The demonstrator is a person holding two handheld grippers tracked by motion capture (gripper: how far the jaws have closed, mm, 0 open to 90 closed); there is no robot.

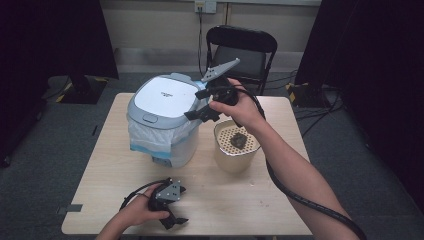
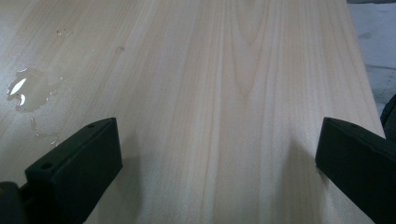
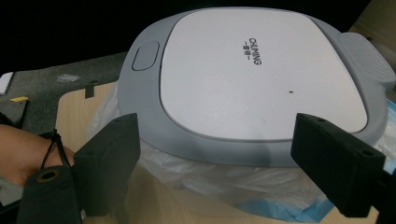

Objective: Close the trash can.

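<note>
Bin (image 1: 162, 122) sits in the upper left part of the table (image 1: 250, 210) in the high view, a white tub with a grey-rimmed lid (image 1: 165, 96) shut on top and a plastic liner (image 1: 150, 137) bunched out under the rim. Right gripper (image 1: 200, 112) hangs just at the lid's right edge, held above table level, jaws spread wide with nothing between them. In the right gripper view the lid (image 3: 252, 74) lies straight ahead and slightly below the jaws, its near rim crossing the frame between them; the small oval button (image 3: 145, 55) sits at upper left of that frame, off to the side of the left jaw.

Left gripper (image 1: 170, 212) rests low at the bottom centre of the high view, well apart from the bin. Its own view shows jaws open over bare table wood, with a small puddle (image 2: 28, 88) at the left of the frame.

Cream pot (image 1: 235, 147) with a perforated insert and a dark lump (image 1: 238, 140) in it stands just right of the bin, under the right forearm.

Judgement: right hand is the nearer one by far; bin lies to the left of it in the high view. Lid's flat top faces up, so any approach to lid or button comes from above and from the right side.
</note>
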